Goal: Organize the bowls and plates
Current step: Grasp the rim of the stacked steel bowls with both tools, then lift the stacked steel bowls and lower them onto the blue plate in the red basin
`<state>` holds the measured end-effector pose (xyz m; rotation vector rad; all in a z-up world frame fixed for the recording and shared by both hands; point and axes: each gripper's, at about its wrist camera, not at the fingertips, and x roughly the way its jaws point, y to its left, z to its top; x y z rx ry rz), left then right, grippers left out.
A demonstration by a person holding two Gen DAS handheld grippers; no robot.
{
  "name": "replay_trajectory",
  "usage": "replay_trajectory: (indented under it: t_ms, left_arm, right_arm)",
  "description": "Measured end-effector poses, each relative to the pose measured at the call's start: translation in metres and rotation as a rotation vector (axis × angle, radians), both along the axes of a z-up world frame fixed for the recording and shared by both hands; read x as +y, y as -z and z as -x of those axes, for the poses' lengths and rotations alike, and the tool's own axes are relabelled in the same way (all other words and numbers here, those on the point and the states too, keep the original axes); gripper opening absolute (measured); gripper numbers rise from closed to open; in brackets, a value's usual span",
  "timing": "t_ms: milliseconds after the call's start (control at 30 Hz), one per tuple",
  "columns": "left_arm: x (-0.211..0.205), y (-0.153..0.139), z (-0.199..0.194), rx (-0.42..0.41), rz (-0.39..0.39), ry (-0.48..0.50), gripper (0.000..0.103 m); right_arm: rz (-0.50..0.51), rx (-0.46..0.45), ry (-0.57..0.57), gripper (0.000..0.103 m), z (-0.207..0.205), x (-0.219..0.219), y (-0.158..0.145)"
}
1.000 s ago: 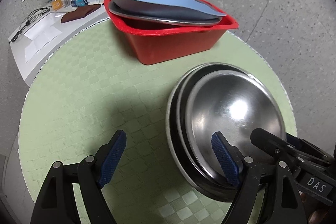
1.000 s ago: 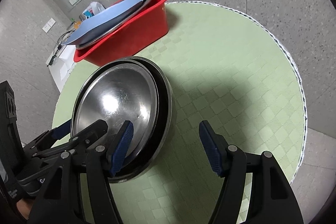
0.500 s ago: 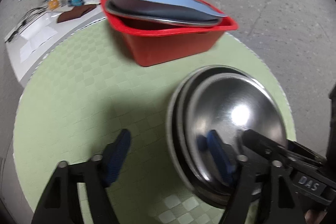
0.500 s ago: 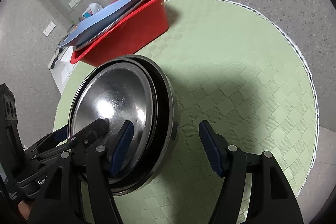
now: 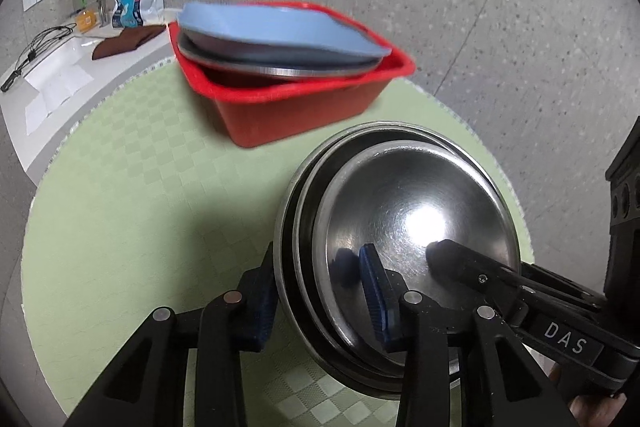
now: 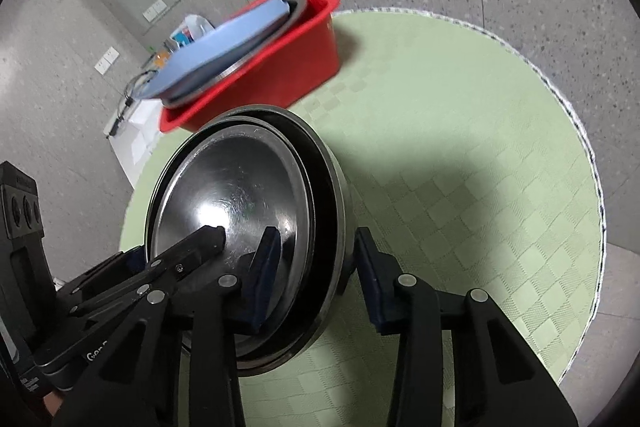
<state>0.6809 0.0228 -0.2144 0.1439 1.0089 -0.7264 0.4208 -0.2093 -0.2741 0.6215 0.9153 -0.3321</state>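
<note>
The lower edge of the stack of steel bowls is hidden behind black gripper frames in both views, so how it meets the green checked mat there cannot be made out. In the left wrist view, starting at the left, a white counter carries a cable, papers, a brown cloth and a plastic bag, all small. Next comes the red tub on the far part of the mat, holding a metal plate topped by a blue plate, somewhat blurred. Nearer, the left gripper is narrowed onto the bowl stack's rims, one blue pad outside, one inside the top bowl. The right gripper likewise clamps the opposite rim of the stack, which is tilted. Each gripper's finger crosses the other's view over the bowl interior.
</note>
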Motion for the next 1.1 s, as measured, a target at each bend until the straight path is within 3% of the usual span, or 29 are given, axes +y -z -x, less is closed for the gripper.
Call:
replay_trajectory:
  t_ms: [367, 667, 733, 1100]
  left_arm:
    - [0.019, -0.075, -0.026, -0.101, 0.119, -0.055, 0.031]
    - [0.001, -0.095, -0.087, -0.188, 0.113, -0.092, 0.033]
    - [-0.007, -0.093, -0.103, -0.207, 0.1, -0.1, 0.032]
    - [-0.044, -0.049, -0.195, -0.079, 0.014, -0.08, 0.032]
  right_arm:
    - [0.067, -0.125, -0.016, 0.035, -0.032, -0.01, -0.076]
    - [0.116, -0.184, -0.026, 0.035, -0.11, -0.025, -0.112]
    - [0.131, -0.184, -0.023, 0.035, -0.128, -0.028, -0.112]
    - [0.103, -0.069, 0.01, 0.035, -0.199, -0.053, -0.07]
